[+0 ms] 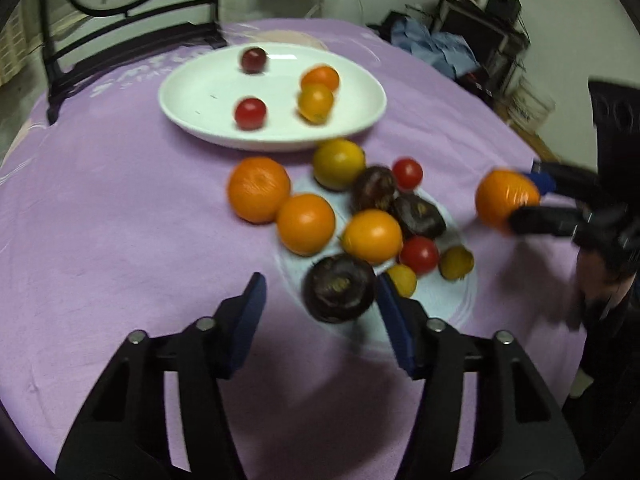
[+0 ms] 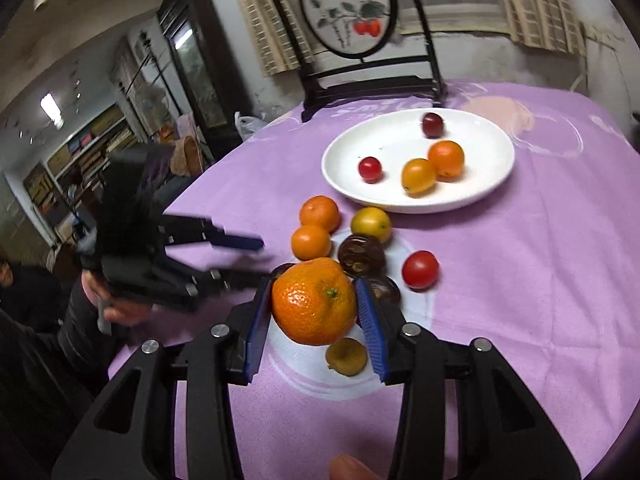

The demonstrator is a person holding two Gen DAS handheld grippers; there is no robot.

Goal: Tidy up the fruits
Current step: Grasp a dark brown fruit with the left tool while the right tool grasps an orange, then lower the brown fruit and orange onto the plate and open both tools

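Note:
A white plate [image 1: 360, 114] [image 2: 492, 184] holds two red cherry tomatoes, a yellow fruit and a small orange. In front of it on the purple cloth lies a pile of loose fruit: oranges [image 1: 306, 224], dark water chestnuts [image 1: 339, 288], red tomatoes [image 1: 419, 255] and yellow fruits. My left gripper [image 1: 320, 292] is open just before the near dark chestnut. My right gripper [image 2: 314, 300] is shut on an orange [image 2: 314, 306] [image 1: 506, 200], held above the pile's right side.
A dark wooden chair [image 2: 360, 80] with a round painted panel stands at the table's far edge behind the plate. The round table's edge falls away on the right in the left wrist view. Cabinets and clutter line the room.

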